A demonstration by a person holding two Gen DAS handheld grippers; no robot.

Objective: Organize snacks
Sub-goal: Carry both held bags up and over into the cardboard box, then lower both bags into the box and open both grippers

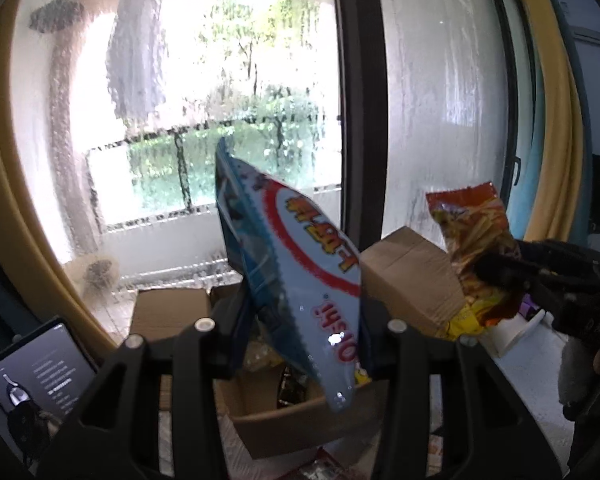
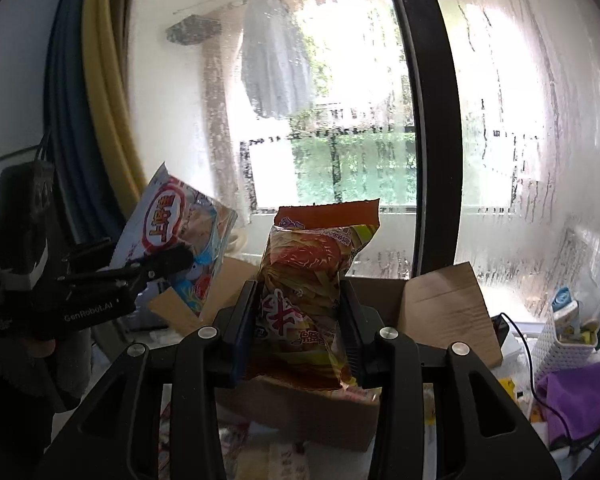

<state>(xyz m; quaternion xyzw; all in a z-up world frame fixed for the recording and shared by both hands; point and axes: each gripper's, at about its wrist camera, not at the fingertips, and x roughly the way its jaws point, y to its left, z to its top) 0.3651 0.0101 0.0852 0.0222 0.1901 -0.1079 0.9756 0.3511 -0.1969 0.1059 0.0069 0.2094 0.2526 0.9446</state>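
Left gripper (image 1: pixel 300 328) pinches blue snack bag (image 1: pixel 296 264); right gripper (image 2: pixel 300 320) pinches orange noodle-snack bag (image 2: pixel 308 280). Both hang above open cardboard box (image 1: pixel 300 420). Advice: lower past flaps before releasing.

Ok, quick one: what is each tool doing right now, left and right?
Left tool: closed on the blue snack bag, held above the cardboard box.
Right tool: closed on the orange snack bag.

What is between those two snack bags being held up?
Only air, with the open cardboard box below and behind; the blue bag and orange bag hang apart, clearest in the right wrist view.
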